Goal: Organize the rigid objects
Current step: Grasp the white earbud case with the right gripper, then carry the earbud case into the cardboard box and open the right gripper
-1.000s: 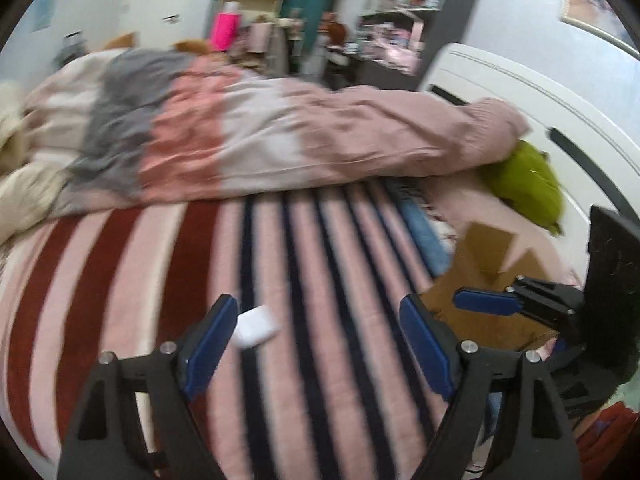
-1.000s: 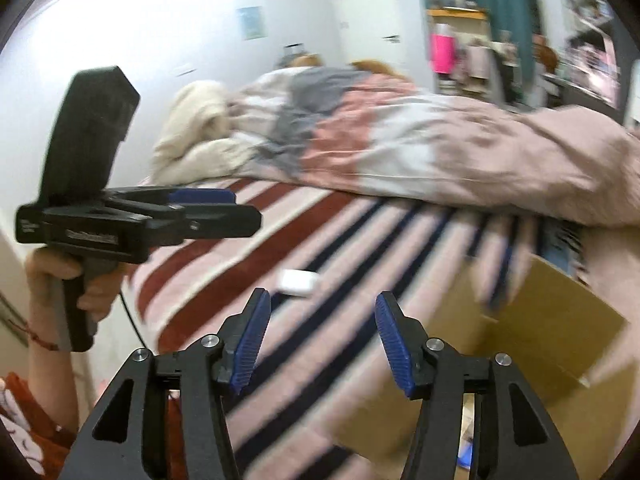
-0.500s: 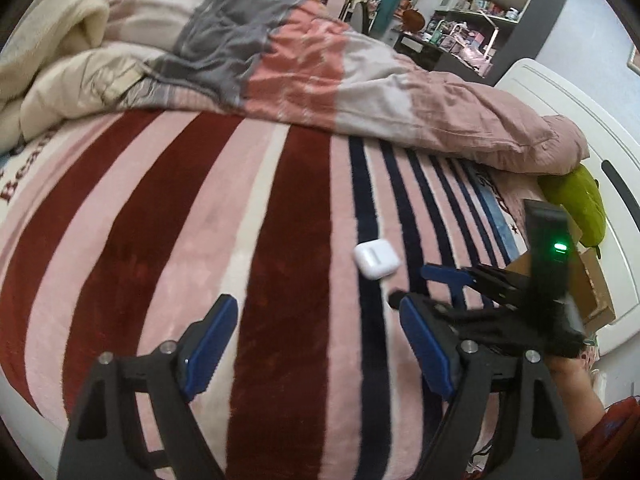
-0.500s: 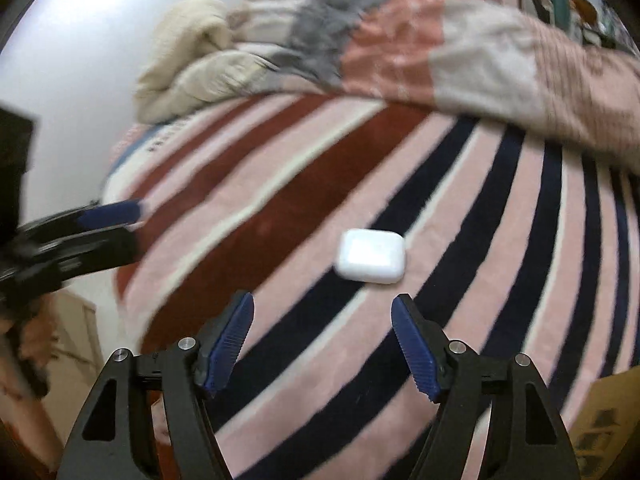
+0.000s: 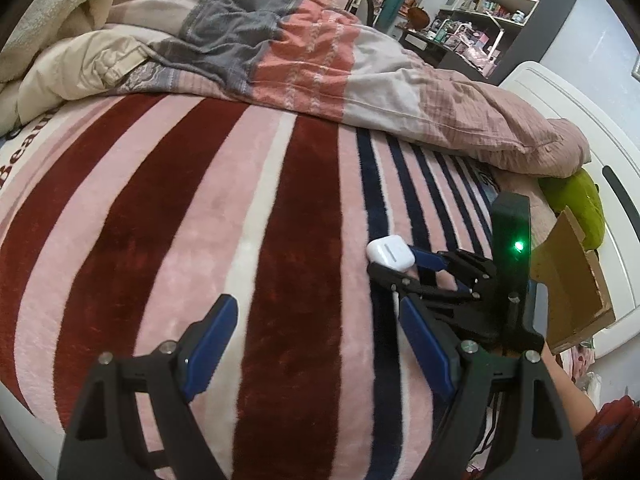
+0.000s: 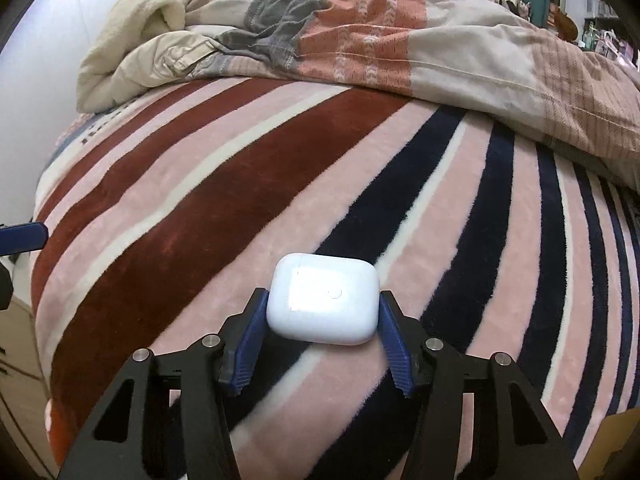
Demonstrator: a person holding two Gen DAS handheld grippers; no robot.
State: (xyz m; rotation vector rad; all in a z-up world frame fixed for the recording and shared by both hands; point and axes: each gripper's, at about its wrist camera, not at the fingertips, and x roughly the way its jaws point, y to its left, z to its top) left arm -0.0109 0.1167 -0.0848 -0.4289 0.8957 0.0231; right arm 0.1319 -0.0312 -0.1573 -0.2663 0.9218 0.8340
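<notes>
The right hand-held gripper [image 6: 322, 312] has its blue pads [image 6: 247, 336] pressed against both sides of a white earbud case [image 6: 324, 303], gripping it low over the striped blanket [image 6: 180, 216]. In the right wrist view the case lies flat between the pads, its small round button facing up, over a pink band with a dark navy stripe running under it. Whether its underside touches the blanket or sits just clear cannot be told.

From the left wrist view the same case [image 5: 391, 254] shows at the tip of the right hand-held gripper [image 5: 394, 264], near the right side of the bed. The left hand-held gripper [image 5: 316, 340] hangs spread wide and holds nothing, with a dark red stripe and pink bands of blanket [image 5: 160, 216] between its pads.

A brown cardboard box [image 5: 576, 280] stands just beyond the right hand-held gripper, at the bed's right edge, one flap raised. Behind it lie a green pillow [image 5: 576, 204] and the white bed frame [image 5: 560, 96].

A rumpled duvet [image 6: 400, 40] in grey, salmon and pale pink closes off the far side of the blanket, with a cream blanket [image 6: 132, 40] bunched at its left end. Between the duvet and both grippers the striped blanket lies flat, and its left edge rounds down beside the wall in the right wrist view.
</notes>
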